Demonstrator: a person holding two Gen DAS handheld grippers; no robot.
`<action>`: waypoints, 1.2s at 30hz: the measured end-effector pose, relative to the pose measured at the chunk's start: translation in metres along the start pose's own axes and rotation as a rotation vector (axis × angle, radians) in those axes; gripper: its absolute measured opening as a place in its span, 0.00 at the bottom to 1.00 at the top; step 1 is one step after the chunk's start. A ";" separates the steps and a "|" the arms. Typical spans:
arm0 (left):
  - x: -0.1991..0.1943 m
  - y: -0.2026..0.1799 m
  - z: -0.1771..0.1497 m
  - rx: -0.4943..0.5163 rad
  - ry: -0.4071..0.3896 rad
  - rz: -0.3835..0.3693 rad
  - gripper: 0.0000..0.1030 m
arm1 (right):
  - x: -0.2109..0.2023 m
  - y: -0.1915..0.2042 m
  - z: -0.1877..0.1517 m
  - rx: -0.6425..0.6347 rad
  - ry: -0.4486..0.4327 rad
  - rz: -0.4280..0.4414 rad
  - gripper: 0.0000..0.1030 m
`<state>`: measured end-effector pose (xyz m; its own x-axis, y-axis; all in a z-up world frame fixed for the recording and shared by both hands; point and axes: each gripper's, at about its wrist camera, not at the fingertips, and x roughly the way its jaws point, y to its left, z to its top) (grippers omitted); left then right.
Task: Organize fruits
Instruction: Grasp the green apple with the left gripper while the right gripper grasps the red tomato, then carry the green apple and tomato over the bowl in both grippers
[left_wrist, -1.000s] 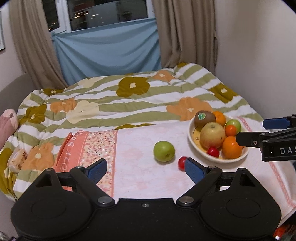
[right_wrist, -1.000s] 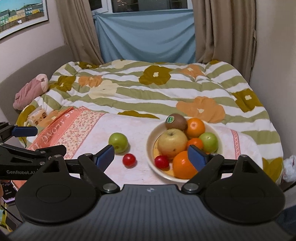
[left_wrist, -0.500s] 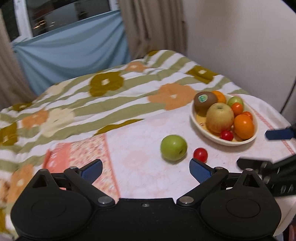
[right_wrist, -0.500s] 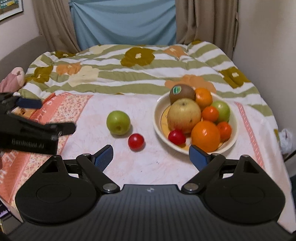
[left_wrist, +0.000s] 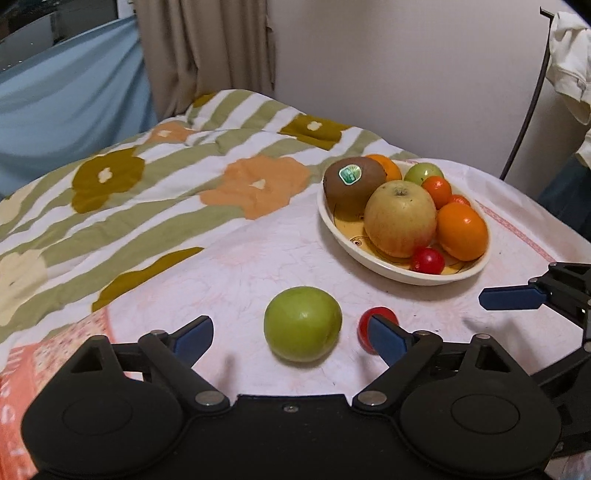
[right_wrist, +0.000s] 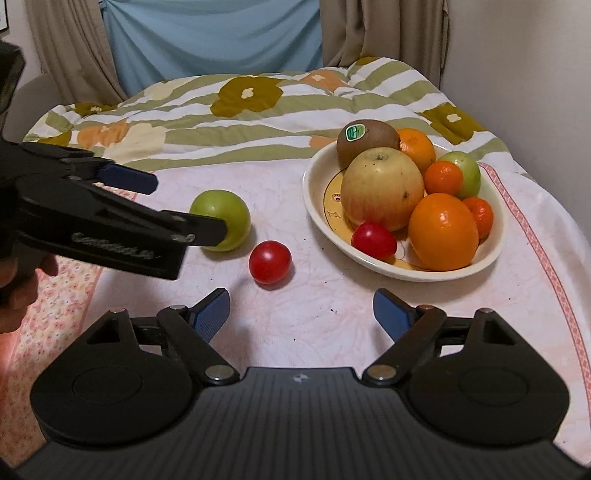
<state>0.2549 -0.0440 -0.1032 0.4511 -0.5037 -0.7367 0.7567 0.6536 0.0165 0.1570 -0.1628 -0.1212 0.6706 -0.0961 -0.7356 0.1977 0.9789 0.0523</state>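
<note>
A loose green apple (left_wrist: 302, 323) lies on the pale cloth just ahead of my open left gripper (left_wrist: 291, 338), between its fingers' line; it also shows in the right wrist view (right_wrist: 221, 219). A small red tomato (right_wrist: 270, 261) lies beside it, partly hidden by the left gripper's right finger (left_wrist: 388, 338). A cream bowl (left_wrist: 384, 267) holds a kiwi (left_wrist: 352, 184), a large yellow apple (left_wrist: 399, 218), oranges, a green apple and a red tomato. My right gripper (right_wrist: 301, 312) is open and empty, just short of the red tomato.
The striped flowered quilt (left_wrist: 147, 192) covers the bed behind the cloth. A wall (left_wrist: 406, 74) and curtains (right_wrist: 384, 33) stand beyond the bowl. An orange floral cloth (right_wrist: 55, 314) lies at the left. The left gripper (right_wrist: 110, 221) crosses the right wrist view.
Both grippers have moved forward and down toward the fruits. The left gripper has come close up to the green apple, turning right. Both stay open.
</note>
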 end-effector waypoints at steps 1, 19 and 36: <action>0.005 0.001 0.000 0.000 0.005 -0.009 0.86 | 0.003 0.001 0.000 0.007 0.004 0.001 0.92; 0.027 0.011 -0.003 0.012 0.015 -0.112 0.56 | 0.040 0.018 0.014 0.015 0.018 0.005 0.68; 0.009 0.026 -0.010 -0.029 0.008 -0.006 0.56 | 0.052 0.023 0.020 -0.072 0.015 0.015 0.45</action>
<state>0.2739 -0.0264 -0.1159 0.4423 -0.5035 -0.7422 0.7453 0.6667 -0.0081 0.2110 -0.1494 -0.1445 0.6623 -0.0796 -0.7450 0.1359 0.9906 0.0150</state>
